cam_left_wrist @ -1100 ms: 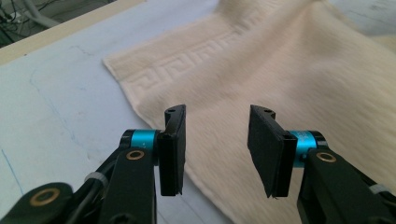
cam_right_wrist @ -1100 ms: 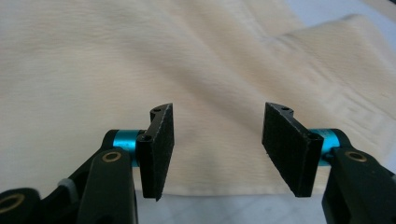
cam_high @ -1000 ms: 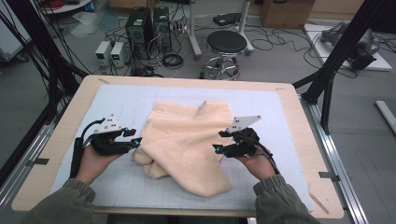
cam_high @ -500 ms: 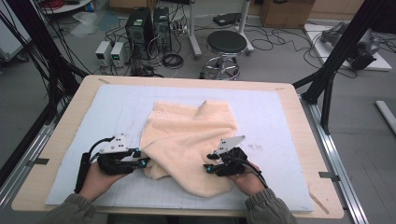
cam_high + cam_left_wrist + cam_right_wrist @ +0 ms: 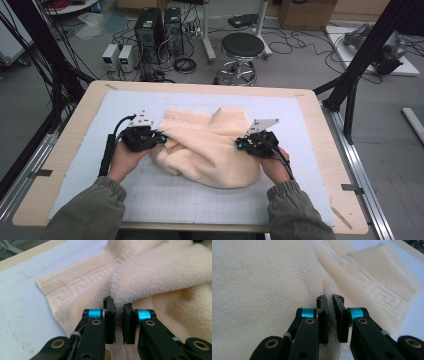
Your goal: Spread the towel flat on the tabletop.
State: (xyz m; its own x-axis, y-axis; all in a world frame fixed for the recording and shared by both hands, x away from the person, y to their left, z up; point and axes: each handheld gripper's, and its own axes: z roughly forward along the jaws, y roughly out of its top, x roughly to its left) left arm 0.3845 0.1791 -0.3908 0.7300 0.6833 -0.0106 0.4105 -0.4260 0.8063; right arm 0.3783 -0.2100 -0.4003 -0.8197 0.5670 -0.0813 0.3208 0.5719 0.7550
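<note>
A cream towel (image 5: 212, 147) with a woven key-pattern border lies rumpled on the pale grid mat (image 5: 115, 105). My left gripper (image 5: 161, 137) is at the towel's left side, shut on a fold of its edge; in the left gripper view (image 5: 118, 315) the terry cloth (image 5: 155, 277) is pinched between the jaws. At the towel's right side my right gripper (image 5: 240, 144) is shut on another fold, with the cloth (image 5: 262, 285) squeezed between its jaws (image 5: 330, 307). Both held edges are lifted and drawn over the middle of the towel.
The mat lies on a wooden table (image 5: 75, 125) with black frame posts (image 5: 360, 65) at its sides. Beyond the far edge stand a round stool (image 5: 242, 47), computer cases (image 5: 160, 25) and cables on the floor. Bare mat lies in front of the towel.
Both grippers have moved away from me, from the towel's near edge toward its middle, carrying the pinched edges with them. The near part of the towel now folds over itself.
</note>
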